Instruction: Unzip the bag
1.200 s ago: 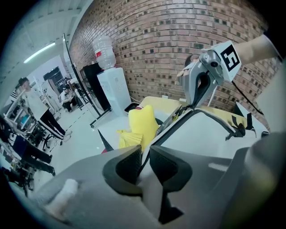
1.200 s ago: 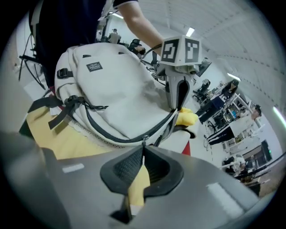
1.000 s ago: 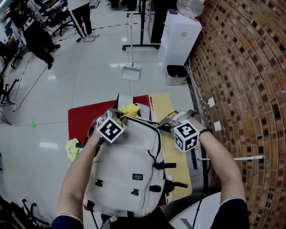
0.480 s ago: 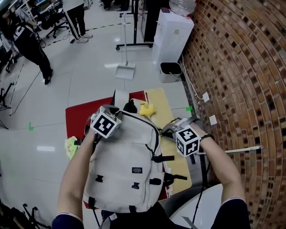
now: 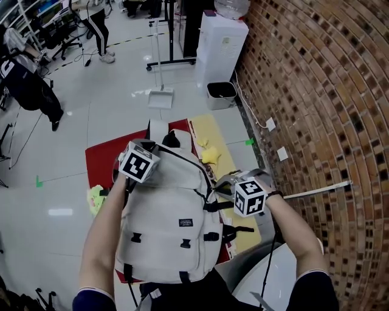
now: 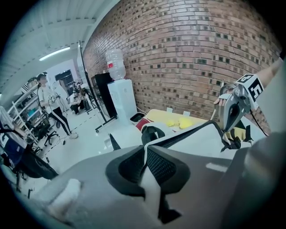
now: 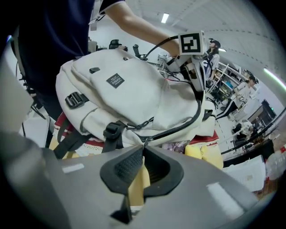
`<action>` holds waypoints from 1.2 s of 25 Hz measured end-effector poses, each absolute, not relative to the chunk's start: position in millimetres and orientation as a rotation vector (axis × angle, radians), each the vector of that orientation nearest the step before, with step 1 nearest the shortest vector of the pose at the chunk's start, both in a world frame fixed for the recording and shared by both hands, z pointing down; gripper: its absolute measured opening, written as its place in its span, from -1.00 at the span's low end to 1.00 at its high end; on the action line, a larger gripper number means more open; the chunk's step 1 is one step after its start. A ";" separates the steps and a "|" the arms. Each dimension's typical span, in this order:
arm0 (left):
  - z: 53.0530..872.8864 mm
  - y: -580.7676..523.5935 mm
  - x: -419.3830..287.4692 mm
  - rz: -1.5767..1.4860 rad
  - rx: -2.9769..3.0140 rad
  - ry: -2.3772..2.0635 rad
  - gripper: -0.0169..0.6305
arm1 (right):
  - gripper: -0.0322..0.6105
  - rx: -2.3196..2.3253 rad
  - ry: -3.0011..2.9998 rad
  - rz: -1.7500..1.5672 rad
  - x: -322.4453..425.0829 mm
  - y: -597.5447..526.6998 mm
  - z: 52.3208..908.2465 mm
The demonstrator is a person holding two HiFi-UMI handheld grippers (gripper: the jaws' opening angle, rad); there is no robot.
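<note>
As left gripper [image 6: 144, 148] closes on backpack [image 5: 170, 212], right gripper [image 7: 143, 146], pinching zipper pull [image 7: 145, 140], now lower.

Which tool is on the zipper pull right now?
The right tool, its tips pinching the zipper pull at the side of the backpack. The left tool is closing on plain white fabric near the top instead.

Likely a workshop-lab — brick wall [image 5: 316, 91], water dispenser [image 5: 222, 42], equipment racks [image 5: 24, 12].
</note>
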State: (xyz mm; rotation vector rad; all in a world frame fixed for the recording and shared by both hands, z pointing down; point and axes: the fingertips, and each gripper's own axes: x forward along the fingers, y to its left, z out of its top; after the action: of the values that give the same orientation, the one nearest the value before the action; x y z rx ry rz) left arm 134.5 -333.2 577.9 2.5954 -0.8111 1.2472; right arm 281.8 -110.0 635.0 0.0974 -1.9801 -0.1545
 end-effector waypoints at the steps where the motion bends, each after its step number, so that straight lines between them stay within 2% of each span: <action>1: 577.6 -333.0 133.9 1.246 2.596 -0.819 -0.88 | -0.85 0.101 -1.971 -0.148 281.7 -107.5 636.8; 9: 580.3 -329.3 135.3 1.213 2.601 -0.880 -0.87 | -0.85 0.126 -1.881 -0.158 276.6 -92.0 659.4; 13: 577.4 -318.1 134.4 1.163 2.602 -0.919 -0.74 | -0.79 0.333 -1.962 -0.064 282.9 -107.8 648.9; 18: 554.2 -297.9 126.6 1.079 2.618 -0.994 -0.70 | -0.65 0.656 -2.145 0.100 284.8 -124.5 602.2; 22: 532.8 -280.9 113.8 0.990 2.619 -1.050 -0.65 | -0.72 0.933 -2.311 0.135 265.8 -130.8 545.6; 24: 519.2 -274.4 107.1 0.913 2.627 -1.062 -0.45 | -0.78 1.037 -2.364 0.131 251.9 -128.1 522.4; 30: 464.6 -243.8 91.2 0.719 2.686 -1.032 -0.46 | -0.87 1.344 -2.452 0.171 220.9 -122.8 458.5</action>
State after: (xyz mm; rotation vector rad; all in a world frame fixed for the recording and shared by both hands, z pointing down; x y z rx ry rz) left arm 91.2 -243.8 464.6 2.6864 -1.0323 0.7190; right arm 220.9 -122.8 458.5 1.3439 -2.4522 0.1712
